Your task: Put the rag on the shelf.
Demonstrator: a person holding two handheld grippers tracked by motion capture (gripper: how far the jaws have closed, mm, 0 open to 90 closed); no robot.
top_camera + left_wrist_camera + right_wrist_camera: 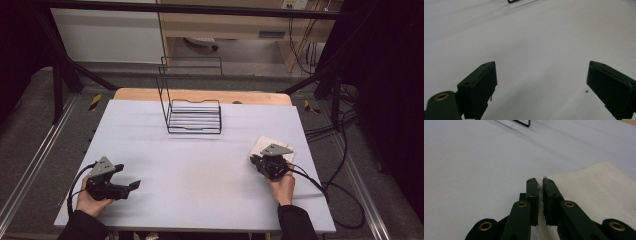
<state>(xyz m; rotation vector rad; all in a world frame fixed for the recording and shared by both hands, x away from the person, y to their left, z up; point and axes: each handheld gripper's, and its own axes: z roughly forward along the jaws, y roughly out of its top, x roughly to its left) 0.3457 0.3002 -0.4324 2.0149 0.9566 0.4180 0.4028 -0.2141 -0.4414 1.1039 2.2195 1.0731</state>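
Pinching the near corner of the white cloth (596, 192), right gripper (540, 182) has its jaws clamped tight on the fabric edge. Left gripper (541, 75) rests well apart from it, jaws wide, nothing between them.

Lighting: even overhead light on my table (200, 165), its pale top bright and free of glare; surroundings at left and right edges fall to near black. Shadows: soft, faint, short ones beside my left gripper (134, 185) and under the wire rack (192, 117). Sharpness: high view slightly soft and grainy. Left gripper view: my jaws dark, near-silhouette, tabletop dimmer toward the lower left. Right gripper view: jaws crisp, white cloth (596, 192) weave legible, far background streaked and out of focus.
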